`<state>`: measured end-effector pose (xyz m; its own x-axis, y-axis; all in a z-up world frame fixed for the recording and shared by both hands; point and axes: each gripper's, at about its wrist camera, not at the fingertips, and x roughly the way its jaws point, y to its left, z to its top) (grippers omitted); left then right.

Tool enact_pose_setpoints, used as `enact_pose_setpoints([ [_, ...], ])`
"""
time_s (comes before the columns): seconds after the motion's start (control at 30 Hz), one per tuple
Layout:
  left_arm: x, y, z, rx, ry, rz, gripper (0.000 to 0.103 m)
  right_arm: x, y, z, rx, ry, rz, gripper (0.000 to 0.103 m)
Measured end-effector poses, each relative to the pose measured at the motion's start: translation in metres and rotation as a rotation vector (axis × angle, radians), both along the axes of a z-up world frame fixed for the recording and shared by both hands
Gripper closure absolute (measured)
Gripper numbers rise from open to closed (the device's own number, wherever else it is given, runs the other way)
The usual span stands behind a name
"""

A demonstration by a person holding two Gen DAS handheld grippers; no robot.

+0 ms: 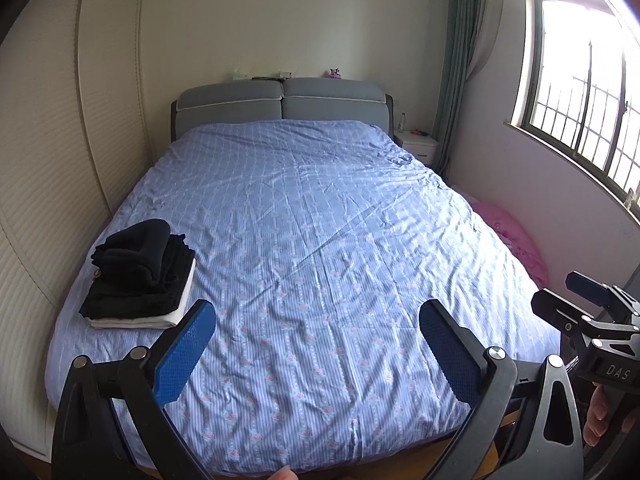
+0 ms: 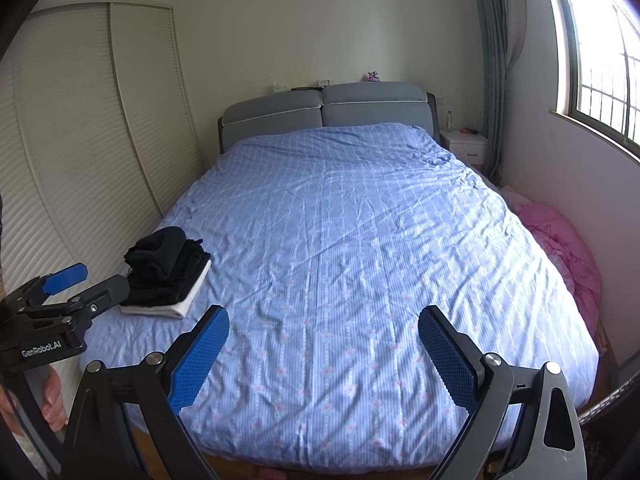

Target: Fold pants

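Here the folded clothes (image 1: 140, 272) sit in a neat stack near the left front corner of the bed (image 1: 312, 240): dark pants and other black pieces on top, with a white folded piece at the bottom. The topmost black item is rolled over on itself. In the right wrist view the same stack (image 2: 168, 276) lies close to the left edge of the blue patterned bedspread, which is wrinkled and bare across the middle.

The left gripper (image 1: 316, 340) hangs above the foot of the bed with its blue-padded fingers spread wide, holding nothing. The right gripper (image 2: 324, 344) is likewise spread wide and empty above the foot of the bed. Each tool shows at the edge of the other's view: the right one at the right of the left wrist view, the left one at the left of the right wrist view, just in front of the stack, with fingertips of a hand (image 2: 54, 400) visible on its handle.

Beyond the bedspread stands a grey padded headboard (image 1: 282, 102) with small items on the ledge above it. A white nightstand (image 1: 416, 146) stands right of the headboard, near a green curtain (image 1: 460, 60). A barred window (image 1: 588, 92) lets in bright light on the right wall. A pink blanket (image 1: 516, 240) lies bunched between the bed and that wall. A pale slatted wardrobe (image 1: 60, 140) lines the left side.
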<state>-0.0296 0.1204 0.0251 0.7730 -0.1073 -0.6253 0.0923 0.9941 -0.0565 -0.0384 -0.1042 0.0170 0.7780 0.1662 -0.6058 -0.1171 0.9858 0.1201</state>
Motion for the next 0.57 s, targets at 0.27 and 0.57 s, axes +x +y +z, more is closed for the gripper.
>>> enact_pose_setpoints([
  [0.27,-0.0008,0.0005,0.0005,-0.006,0.003,0.019,0.0,-0.0023,0.0006,0.0005,-0.002,-0.003,-0.008,0.007],
  [0.57,-0.0018,0.0037,0.0006,0.012,-0.012,0.019,0.0,-0.003,0.0036,0.0009,-0.001,-0.004,-0.011,0.007],
])
